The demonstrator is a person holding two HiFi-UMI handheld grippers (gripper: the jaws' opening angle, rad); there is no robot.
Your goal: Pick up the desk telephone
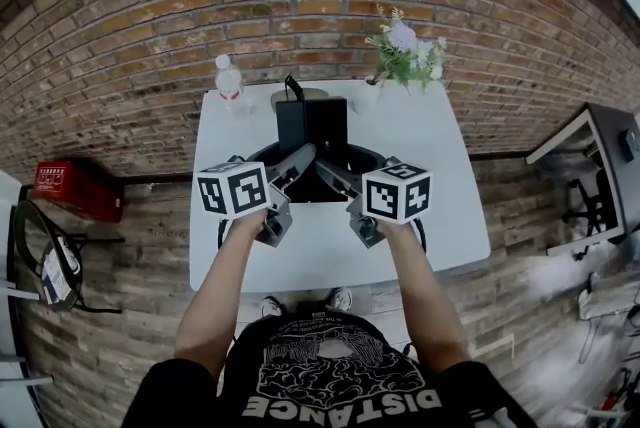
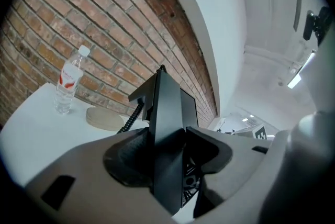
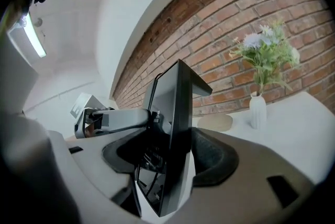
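The black desk telephone point(image 1: 312, 128) is over the middle of the white table point(image 1: 440, 216), its screen part standing up. My left gripper point(image 1: 297, 161) is shut on its left edge and my right gripper point(image 1: 328, 171) on its right edge. In the left gripper view the phone's point(image 2: 170, 129) thin side is pinched between the padded jaws of the left gripper point(image 2: 168, 152), and its coiled cord point(image 2: 133, 113) hangs behind. The right gripper point(image 3: 172, 155) grips the phone's point(image 3: 175, 113) other side, and the left gripper point(image 3: 112, 121) shows beyond. Whether the phone's base touches the table is hidden.
A water bottle point(image 1: 229, 81) stands at the table's back left, a round beige disc point(image 1: 300, 97) behind the phone, and a white vase of flowers point(image 1: 403, 51) at the back right. The brick wall runs behind. A red box point(image 1: 75, 188) sits on the floor to the left.
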